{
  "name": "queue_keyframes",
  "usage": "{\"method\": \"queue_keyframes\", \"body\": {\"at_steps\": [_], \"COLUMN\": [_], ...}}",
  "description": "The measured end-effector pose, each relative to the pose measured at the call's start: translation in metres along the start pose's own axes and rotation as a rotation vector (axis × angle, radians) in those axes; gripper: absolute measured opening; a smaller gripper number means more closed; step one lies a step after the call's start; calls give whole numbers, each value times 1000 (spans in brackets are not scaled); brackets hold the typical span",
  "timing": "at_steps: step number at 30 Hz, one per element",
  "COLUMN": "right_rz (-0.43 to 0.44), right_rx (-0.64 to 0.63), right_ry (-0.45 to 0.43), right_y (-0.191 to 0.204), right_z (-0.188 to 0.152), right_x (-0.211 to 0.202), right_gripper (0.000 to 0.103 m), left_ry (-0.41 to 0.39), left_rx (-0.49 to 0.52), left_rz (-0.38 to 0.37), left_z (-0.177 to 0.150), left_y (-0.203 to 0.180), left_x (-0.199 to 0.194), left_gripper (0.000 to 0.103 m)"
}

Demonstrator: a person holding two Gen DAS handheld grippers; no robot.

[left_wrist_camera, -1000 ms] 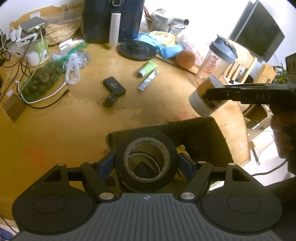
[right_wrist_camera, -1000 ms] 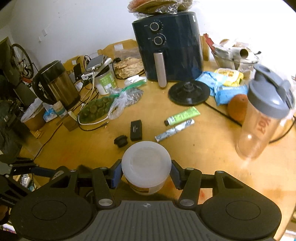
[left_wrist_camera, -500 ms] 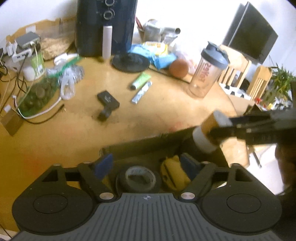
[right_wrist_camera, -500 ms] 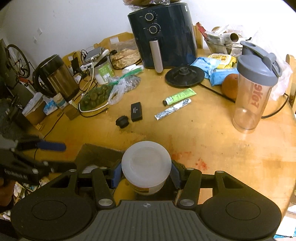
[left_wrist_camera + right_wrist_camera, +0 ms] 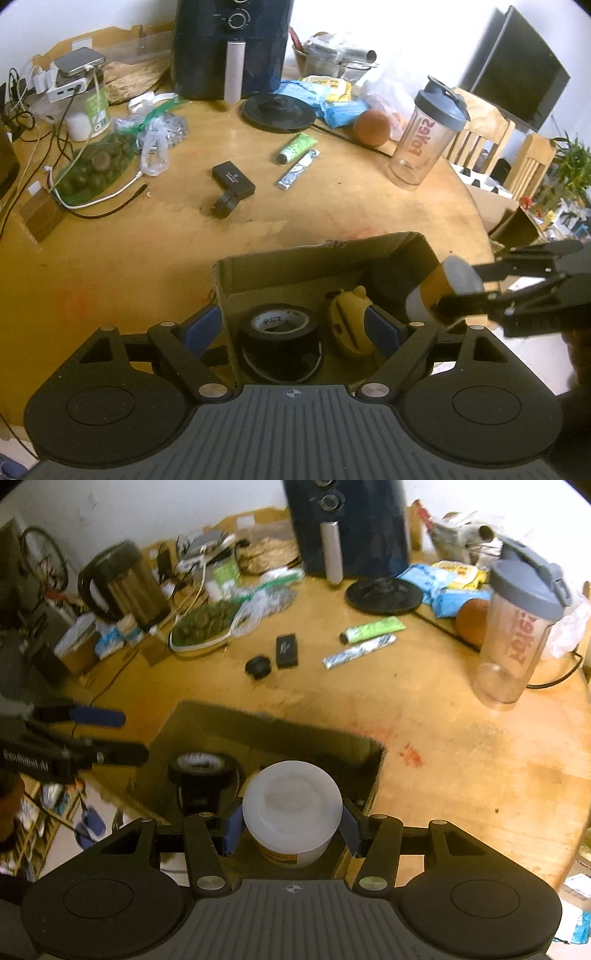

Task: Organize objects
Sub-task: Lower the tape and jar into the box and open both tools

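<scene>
An open cardboard box point(image 5: 314, 258) sits at the near edge of the wooden table. A black tape roll point(image 5: 279, 343) rests inside it beside a yellow item point(image 5: 347, 314). My left gripper point(image 5: 291, 325) hangs open above the tape roll, its blue pads well clear of it. My right gripper point(image 5: 291, 829) is shut on a white lidded jar point(image 5: 291, 797), held upright over the box point(image 5: 258, 727) to the right of the tape roll point(image 5: 201, 768). The left wrist view shows that jar point(image 5: 439, 291) tilted at the box's right side. In the right wrist view the left gripper point(image 5: 122, 736) is at the left.
Further back on the table lie a green tube point(image 5: 297, 147), a silver tube point(image 5: 298, 170), a small black device point(image 5: 233, 178) and a black cap point(image 5: 258, 666). A shaker bottle point(image 5: 424, 142), an orange point(image 5: 371, 127), an air fryer point(image 5: 232, 44), a kettle point(image 5: 122, 581) and cables stand behind.
The left gripper opened and let go of the tape roll, which now lies in the box. The right gripper carried the jar leftwards over the box.
</scene>
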State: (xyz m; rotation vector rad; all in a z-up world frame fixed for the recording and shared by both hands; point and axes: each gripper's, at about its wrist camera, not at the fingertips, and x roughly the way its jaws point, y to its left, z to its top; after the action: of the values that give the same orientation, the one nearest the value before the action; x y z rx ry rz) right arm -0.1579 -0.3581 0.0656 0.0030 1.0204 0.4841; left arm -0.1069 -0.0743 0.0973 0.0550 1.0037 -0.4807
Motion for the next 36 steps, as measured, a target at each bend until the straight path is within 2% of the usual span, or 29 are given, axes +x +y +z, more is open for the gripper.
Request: {"method": "queue_keyframes", "body": {"at_steps": [12,13,17,20,25,36], "right_rz": [-75,-84,-72,-60,-53,-106], "right_rx": [-141,-156,-144,-110,-81,-51], "right_ry": [113,103,67,35,-9,-31], "right_y": [15,17,15,12,12,8], "right_z": [-5,-4,2,9,24,45], "right_x": [27,26,18,12,6,14], "right_gripper": [57,58,78,89,103,103], "left_ry": [-9,-10,-16,-16,-35,-52], "left_rx": [5,6,3,3,13,7], "left_rz": [7,8,10,8,8,16], "left_z": [-2,-1,0,1,7,18], "left_y": [-1,-1,-1,-1,-1,1], "left_x": [-5,-5,-5,-5,-7,-2], "left_gripper": [85,85,85,85,85,85]}}
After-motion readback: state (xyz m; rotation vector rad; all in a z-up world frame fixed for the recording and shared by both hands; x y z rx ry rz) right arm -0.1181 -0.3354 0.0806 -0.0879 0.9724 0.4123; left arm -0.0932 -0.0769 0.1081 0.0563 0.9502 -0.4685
